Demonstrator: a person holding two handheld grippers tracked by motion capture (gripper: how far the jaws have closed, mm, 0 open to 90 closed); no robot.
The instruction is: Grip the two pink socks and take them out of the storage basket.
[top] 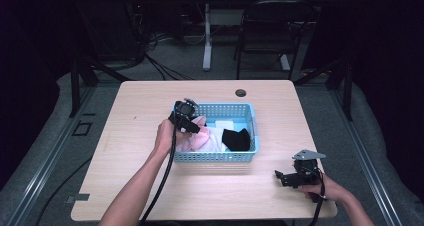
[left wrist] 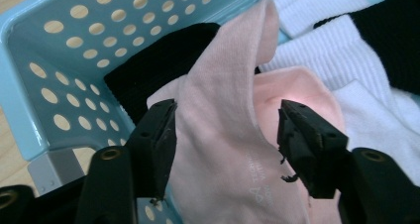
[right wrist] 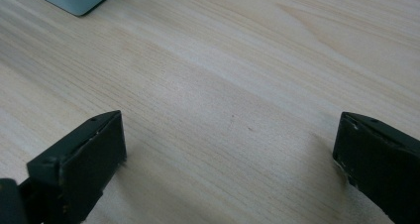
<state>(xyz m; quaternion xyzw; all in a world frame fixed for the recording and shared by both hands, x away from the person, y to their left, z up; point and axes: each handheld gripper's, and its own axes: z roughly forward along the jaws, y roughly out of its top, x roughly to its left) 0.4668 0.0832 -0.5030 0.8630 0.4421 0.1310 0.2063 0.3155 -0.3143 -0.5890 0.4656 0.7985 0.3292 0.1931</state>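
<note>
**Operator:** What is the status of the left gripper (left wrist: 225,140)?

**Manual:** Its jaws stand moderately apart and straddle a raised fold of the pink sock (left wrist: 223,130). They bracket the fabric without pinching it, so you hold nothing yet. The sock lies in the left end of the blue basket (top: 250,117), left of centre in the high view, draped over a black garment (left wrist: 148,70) with white socks (left wrist: 341,65) to its right in the left gripper view.

**Operator:** How will the sock handle?

**Manual:** Expect it to be light, soft and limp. It should sag and stretch when lifted, and it is not fragile (the knit may snag on neighbouring items). Take hold at the raised ridge between the jaws, biting enough thickness that it does not slip out.

**Operator:** Which way does it run?

**Manual:** In the left gripper view its long axis runs from the bottom centre up to a peaked end at the upper centre of the frame, near the perforated basket wall. Which end is the toe cannot be told.

**Operator:** And the right gripper (top: 286,178)?

**Manual:** It is wide open and empty, over the bare table (right wrist: 237,70) at the lower right of the high view, well apart from the basket.
</note>
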